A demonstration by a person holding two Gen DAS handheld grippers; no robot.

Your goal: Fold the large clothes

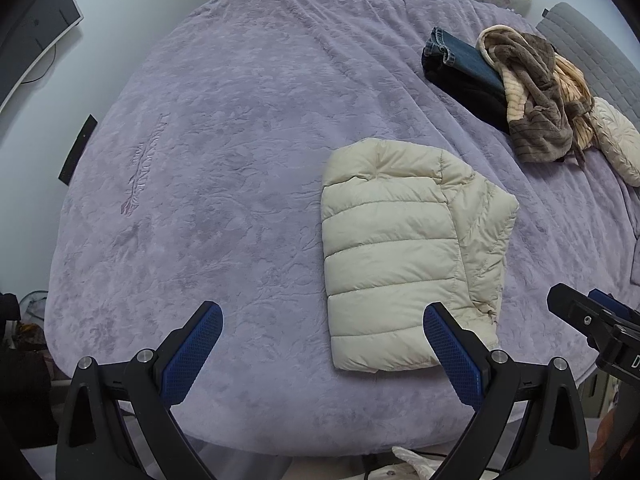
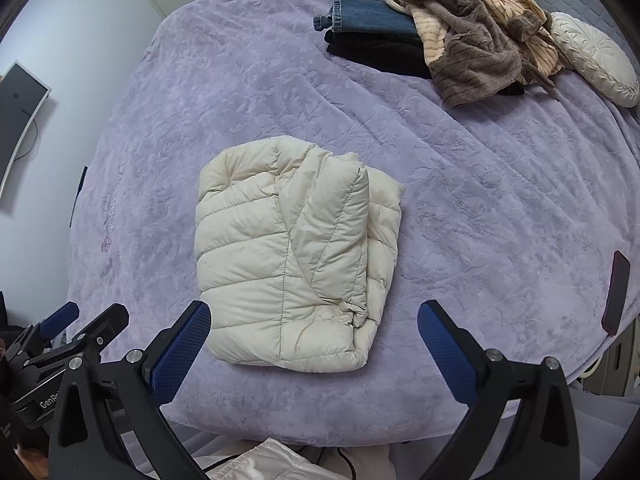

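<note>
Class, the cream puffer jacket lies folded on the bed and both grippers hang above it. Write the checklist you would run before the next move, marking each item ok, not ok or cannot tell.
1. Left gripper open, nothing between its fingers: ok.
2. Right gripper open, clear of the cloth: ok.
3. Cream puffer jacket lies in a compact folded bundle on the purple bedspread: ok.
4. Sleeves tucked inside the bundle: cannot tell.
5. Brown and cream fleece garment folded: not ok, it lies crumpled.
6. Folded jeans free for stacking: not ok, the fleece garment overlaps them.
</note>
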